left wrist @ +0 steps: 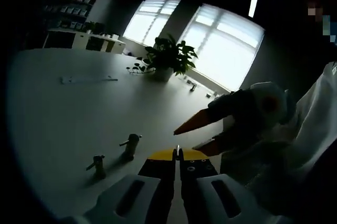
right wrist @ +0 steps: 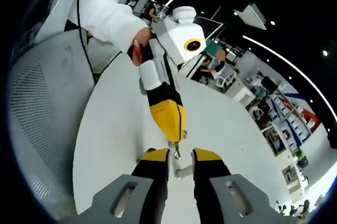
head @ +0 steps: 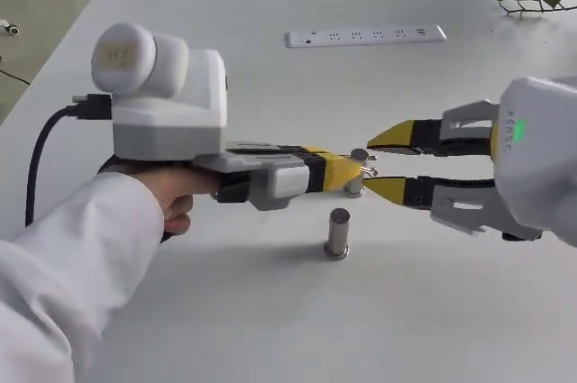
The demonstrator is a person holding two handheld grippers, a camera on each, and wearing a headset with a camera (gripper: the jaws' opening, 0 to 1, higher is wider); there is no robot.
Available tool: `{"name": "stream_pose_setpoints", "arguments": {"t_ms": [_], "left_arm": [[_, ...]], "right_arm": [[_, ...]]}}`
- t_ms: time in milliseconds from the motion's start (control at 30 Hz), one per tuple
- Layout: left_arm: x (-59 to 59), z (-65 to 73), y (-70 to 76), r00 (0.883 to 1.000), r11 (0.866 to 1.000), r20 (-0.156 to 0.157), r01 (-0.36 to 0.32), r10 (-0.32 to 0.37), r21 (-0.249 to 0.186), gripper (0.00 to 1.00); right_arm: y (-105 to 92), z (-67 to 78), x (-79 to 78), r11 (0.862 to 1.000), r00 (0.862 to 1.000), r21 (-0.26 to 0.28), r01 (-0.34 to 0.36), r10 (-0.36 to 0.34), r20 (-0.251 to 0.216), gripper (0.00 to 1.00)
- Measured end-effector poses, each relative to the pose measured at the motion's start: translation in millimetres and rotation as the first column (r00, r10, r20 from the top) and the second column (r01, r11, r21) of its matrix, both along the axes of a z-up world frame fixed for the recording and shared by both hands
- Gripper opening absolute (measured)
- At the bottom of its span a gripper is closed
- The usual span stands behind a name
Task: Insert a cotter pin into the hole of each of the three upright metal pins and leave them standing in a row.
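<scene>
1. The left claw is pinching a cotter pin by one end. Its jaws are pressing together on it, and the rest is hanging free beyond the tips, above the desk.
2. The right claw is sitting spread with one jaw to each side of the cotter pin. As far as the right gripper view is showing, it is not touching it.
3. Two uprights are standing mid-desk, well short of the far edge where the power strip is lying.
   - The nearer metal pin is standing in the open.
   - The farther metal pin is standing just below both claws' tips.
   - In the left gripper view both seem to be carrying a cross-piece near the top, but it is too small to be sure.
4. Risk, a slipping handover: if the right claw is closing off-centre while the left claw is letting go, the thin cotter pin is likely twisting out and dropping onto the desk.
5. Risk, a toppled upright: both claws are crowding just above the farther metal pin. A dip of either jaw could be knocking it over, and the nearer metal pin is standing close enough to be struck too, breaking the row.
6. Risk, misalignment: the hole is not readable here. A skewed cotter pin would probably be pushing against the shaft rather than entering.
</scene>
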State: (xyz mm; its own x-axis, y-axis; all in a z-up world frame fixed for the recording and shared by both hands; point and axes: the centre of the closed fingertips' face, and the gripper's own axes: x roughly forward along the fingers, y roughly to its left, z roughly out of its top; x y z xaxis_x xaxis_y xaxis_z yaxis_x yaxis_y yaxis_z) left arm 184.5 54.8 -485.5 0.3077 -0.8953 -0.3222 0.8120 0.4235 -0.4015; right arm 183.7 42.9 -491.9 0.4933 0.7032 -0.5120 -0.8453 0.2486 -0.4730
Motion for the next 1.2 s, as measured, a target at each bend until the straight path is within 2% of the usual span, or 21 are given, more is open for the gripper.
{"name": "stream_pose_setpoints", "arguments": {"t_ms": [33,67,100,133,167,200,233,267,300,333,367,433,533,667,767,800,933,1067,1200], "left_arm": [[-0.3,-0.2,0.5,1.000,1.000,0.023,0.010,-0.010,0.013,0.00],[-1.4,1.1,0.6,0.995,0.998,0.095,0.038,-0.042,0.041,0.00],[-3.2,1.8,0.4,0.990,0.997,0.128,0.054,-0.060,0.055,0.00],[-4.7,4.1,-0.3,0.976,0.994,0.195,0.078,-0.092,0.078,0.00],[-5.7,6.9,-1.3,0.964,0.992,0.243,0.093,-0.111,0.085,0.00],[-10.2,7.6,-1.7,0.947,0.986,0.282,0.124,-0.151,0.109,0.00],[-11.7,8.2,-1.9,0.937,0.983,0.305,0.136,-0.168,0.123,0.00],[-12.2,8.0,-1.9,0.934,0.982,0.311,0.140,-0.174,0.129,0.00],[-16.6,3.2,-0.3,0.927,0.971,0.310,0.165,-0.212,0.173,0.00],[-18.1,0.8,0.2,0.923,0.965,0.308,0.175,-0.229,0.193,0.00],[-18.4,-1.5,1.0,0.905,0.955,0.339,0.185,-0.258,0.233,0.00],[-24.5,-3.8,-0.6,0.893,0.943,0.340,0.213,-0.294,0.255,0.00],[-30.0,-2.3,-3.2,0.878,0.937,0.357,0.236,-0.320,0.259,0.00],[-37.0,-3.9,-4.3,0.860,0.922,0.362,0.267,-0.359,0.279,0.00],[-40.3,-2.8,-5.4,0.855,0.920,0.364,0.282,-0.370,0.271,0.00],[-42.0,-2.5,-5.7,0.849,0.918,0.370,0.288,-0.376,0.273,0.00],[-45.7,-4.6,-5.4,0.843,0.910,0.365,0.304,-0.395,0.282,0.00],[-49.2,-6.2,-4.7,0.838,0.904,0.361,0.318,-0.410,0.287,0.00],[-51.3,-13.1,-2.9,0.828,0.888,0.352,0.334,-0.437,0.317,0.00]], "right_arm": [[-0.7,-2.7,-1.0,1.000,0.999,0.018,0.008,-0.007,-0.044,0.12],[-1.0,-5.1,-2.6,0.999,0.995,0.045,0.024,-0.020,-0.101,0.14],[0.3,-3.9,-2.8,0.995,0.989,0.089,0.041,-0.028,-0.145,0.15],[2.7,-2.0,-4.8,0.990,0.982,0.138,0.038,-0.012,-0.189,0.15],[2.0,-1.4,-4.0,0.987,0.978,0.153,0.051,-0.018,-0.208,0.15],[0.8,1.8,-2.3,0.987,0.982,0.153,0.048,-0.018,-0.190,0.13],[1.6,1.5,-4.5,0.987,0.979,0.154,0.040,-0.007,-0.204,0.13],[1.8,1.2,-5.4,0.987,0.977,0.156,0.040,-0.005,-0.213,0.13],[3.5,-0.1,-8.0,0.985,0.970,0.168,0.037,0.005,-0.243,0.14],[5.6,-3.0,-13.2,0.984,0.958,0.175,0.026,0.025,-0.284,0.16],[6.9,-7.2,-19.0,0.982,0.938,0.184,0.033,0.033,-0.345,0.16],[10.1,-10.5,-22.4,0.978,0.930,0.205,0.024,0.054,-0.363,0.15],[12.3,-16.6,-26.4,0.980,0.924,0.196,0.022,0.055,-0.378,0.14],[17.1,-20.6,-35.7,0.981,0.915,0.195,-0.005,0.083,-0.395,0.11],[17.5,-24.2,-38.3,0.982,0.909,0.190,-0.019,0.096,-0.406,0.07],[17.7,-25.7,-40.0,0.982,0.903,0.188,-0.026,0.104,-0.417,0.07],[18.4,-25.7,-43.1,0.980,0.902,0.192,-0.043,0.121,-0.415,0.00],[16.8,-26.6,-45.8,0.980,0.900,0.187,-0.067,0.140,-0.412,0.00],[14.3,-27.8,-48.5,0.982,0.901,0.162,-0.092,0.152,-0.407,0.00]]}}
